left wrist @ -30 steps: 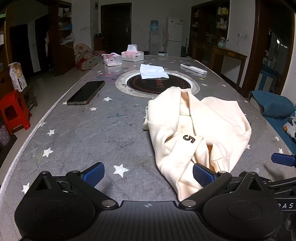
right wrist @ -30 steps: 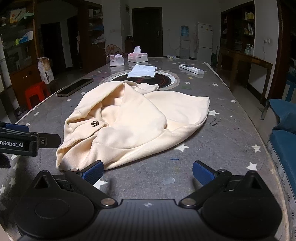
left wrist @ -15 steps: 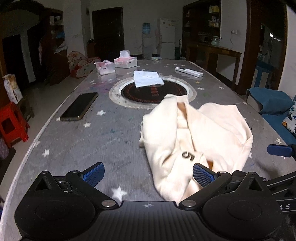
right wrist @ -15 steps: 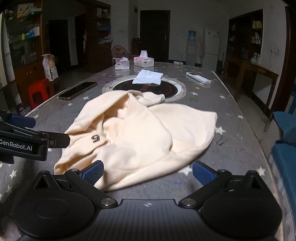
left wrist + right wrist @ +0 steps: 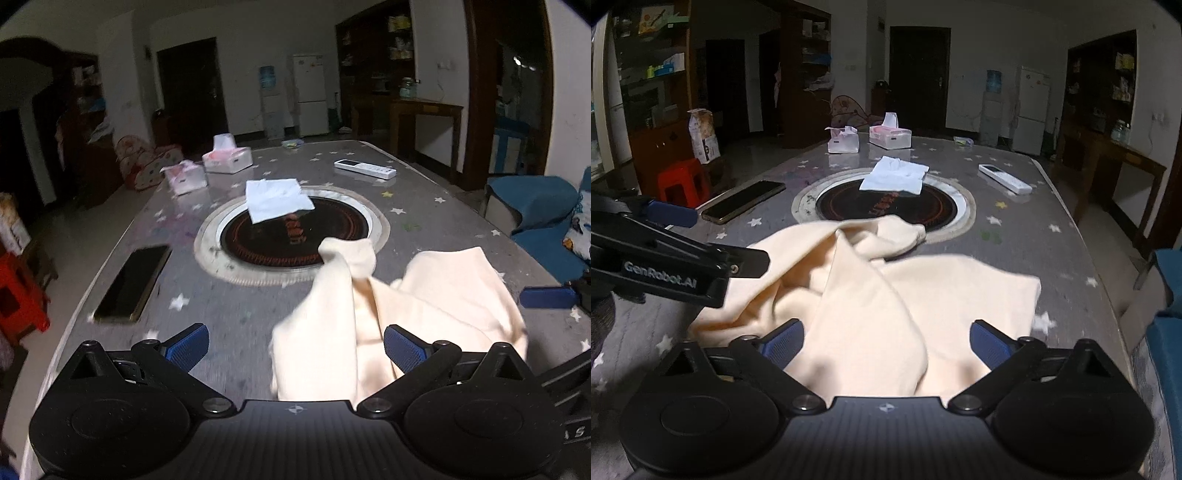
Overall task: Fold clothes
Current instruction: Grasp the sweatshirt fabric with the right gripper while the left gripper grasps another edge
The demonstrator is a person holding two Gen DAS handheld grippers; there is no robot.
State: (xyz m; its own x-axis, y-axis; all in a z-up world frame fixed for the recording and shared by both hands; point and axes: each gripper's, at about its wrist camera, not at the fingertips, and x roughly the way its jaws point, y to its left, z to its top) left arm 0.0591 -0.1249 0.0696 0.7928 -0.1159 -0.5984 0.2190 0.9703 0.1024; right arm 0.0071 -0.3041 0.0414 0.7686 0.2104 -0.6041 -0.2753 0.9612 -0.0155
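Observation:
A cream sweatshirt point(image 5: 413, 306) point(image 5: 879, 306) lies crumpled on the grey star-patterned table point(image 5: 236, 302). My left gripper point(image 5: 295, 347) hovers over the garment's near left edge, its jaws wide and closing, with cloth lying between the blue pads but not pinched. My right gripper point(image 5: 886, 341) is over the near middle of the same garment, jaws also wide and closing, with fabric between the pads but no grip. The left gripper's arm point(image 5: 665, 266) shows at the left of the right wrist view; a blue fingertip point(image 5: 546, 297) of the right gripper shows at the right of the left wrist view.
A round inlaid hob point(image 5: 295, 236) sits mid-table with a white cloth point(image 5: 277, 199) on its far rim. A phone point(image 5: 133, 284) lies at the left, a remote point(image 5: 365, 169) and two tissue boxes point(image 5: 225, 158) farther back. A blue seat point(image 5: 535, 218) stands right, a red stool point(image 5: 683, 182) left.
Both grippers have moved forward over the sweatshirt, which now lies under and between their fingers. The jaws of both have narrowed slightly. The garment's printed number has slipped out of sight.

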